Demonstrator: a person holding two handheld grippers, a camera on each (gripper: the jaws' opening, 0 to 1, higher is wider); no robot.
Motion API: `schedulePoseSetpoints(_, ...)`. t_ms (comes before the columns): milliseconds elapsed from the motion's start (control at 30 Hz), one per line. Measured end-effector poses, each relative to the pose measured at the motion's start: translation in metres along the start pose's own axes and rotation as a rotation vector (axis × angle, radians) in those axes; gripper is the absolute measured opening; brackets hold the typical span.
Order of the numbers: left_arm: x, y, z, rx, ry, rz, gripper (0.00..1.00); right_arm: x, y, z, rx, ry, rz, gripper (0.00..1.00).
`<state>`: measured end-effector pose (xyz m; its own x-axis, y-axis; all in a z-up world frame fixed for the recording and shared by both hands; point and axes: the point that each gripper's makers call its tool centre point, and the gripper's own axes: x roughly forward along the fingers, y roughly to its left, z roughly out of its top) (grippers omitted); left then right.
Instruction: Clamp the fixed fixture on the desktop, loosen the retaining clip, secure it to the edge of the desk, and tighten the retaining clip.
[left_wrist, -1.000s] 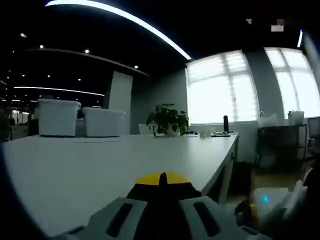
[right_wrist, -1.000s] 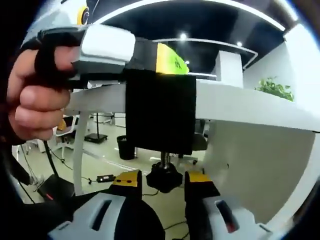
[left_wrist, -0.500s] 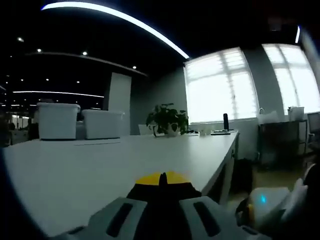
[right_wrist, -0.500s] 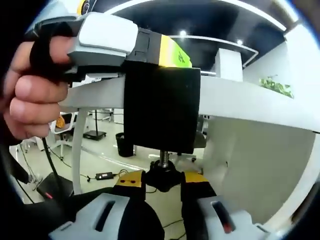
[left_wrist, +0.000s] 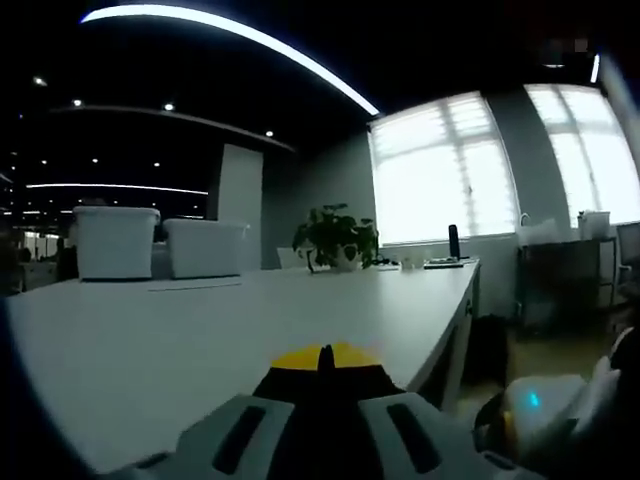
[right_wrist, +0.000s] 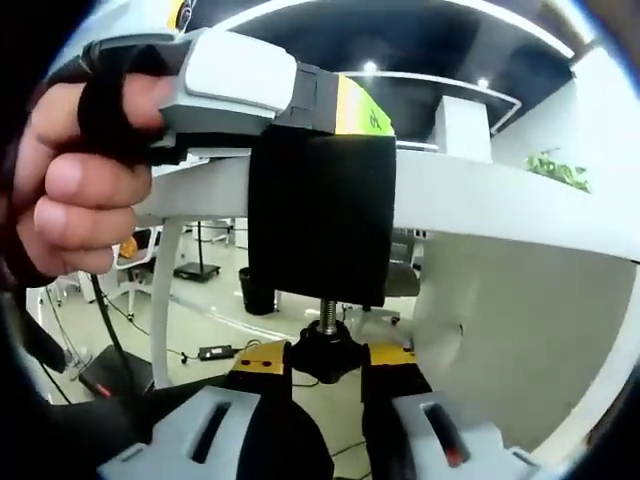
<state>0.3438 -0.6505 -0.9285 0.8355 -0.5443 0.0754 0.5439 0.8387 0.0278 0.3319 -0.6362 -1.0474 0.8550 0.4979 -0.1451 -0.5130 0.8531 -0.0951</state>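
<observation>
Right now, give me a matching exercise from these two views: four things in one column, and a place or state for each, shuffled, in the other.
Things:
1. black clamp
2. screw knob
3. potted plant
4. left gripper

Places or states:
A. far end of the desktop, by the window
B. between the right gripper's jaws, under the desk
C. over the desk edge
D. jaws together, on top of the clamp

Pairs: 1-C, 2-B, 3-A, 4-D

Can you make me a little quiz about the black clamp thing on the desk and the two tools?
1. True or false: the black clamp sits on the desk edge.
2. What does the right tool grip? A) plant B) screw knob C) cable
3. Fill in: the left tool holds the clamp from ____.

Key: 1 true; 2 B; 3 above.
</observation>
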Motion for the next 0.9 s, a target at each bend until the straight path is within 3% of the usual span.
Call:
schedulePoseSetpoints(100,0.0,0.0,0.0,-0.001,0.004,-0.004,0.01,0.002,0.003,0.0,-0.026,-0.023,0.132,0.24)
schedulePoseSetpoints(167,0.0,0.0,0.0,0.0,0.004,-0.005,0.01,0.002,0.006,0.0,-0.027,-0.031,0.259,0.24)
schedulePoseSetpoints(233,0.0,-0.001,0.0,0.002,0.004,-0.002,0.01,0.005,0.006,0.001,-0.092,-0.046,0.378,0.24)
schedulePoseSetpoints(300,0.0,-0.001,0.0,0.007,0.005,0.001,0.01,0.005,0.012,0.0,-0.07,-0.058,0.515,0.24)
schedulePoseSetpoints(367,0.0,0.0,0.0,0.001,0.01,0.002,0.01,0.003,0.013,0.0,-0.078,-0.081,0.603,0.24)
schedulePoseSetpoints(467,0.0,0.0,0.0,0.002,0.011,0.002,0.01,0.005,0.014,0.0,-0.112,-0.095,0.669,0.24)
schedulePoseSetpoints(667,0.0,0.0,0.0,0.005,0.01,-0.001,0.01,0.006,0.015,0.0,-0.12,-0.104,0.682,0.25)
schedulePoseSetpoints(767,0.0,0.0,0.001,0.0,0.008,0.0,0.01,0.003,0.012,-0.001,-0.095,-0.066,0.564,0.25)
schedulePoseSetpoints(833,0.0,0.0,0.001,-0.002,0.008,0.006,0.01,-0.001,0.003,-0.002,-0.035,-0.037,0.425,0.29)
schedulePoseSetpoints(900,-0.001,0.001,0.0,-0.002,0.009,0.014,0.01,-0.008,-0.006,0.002,-0.008,-0.059,0.273,0.36)
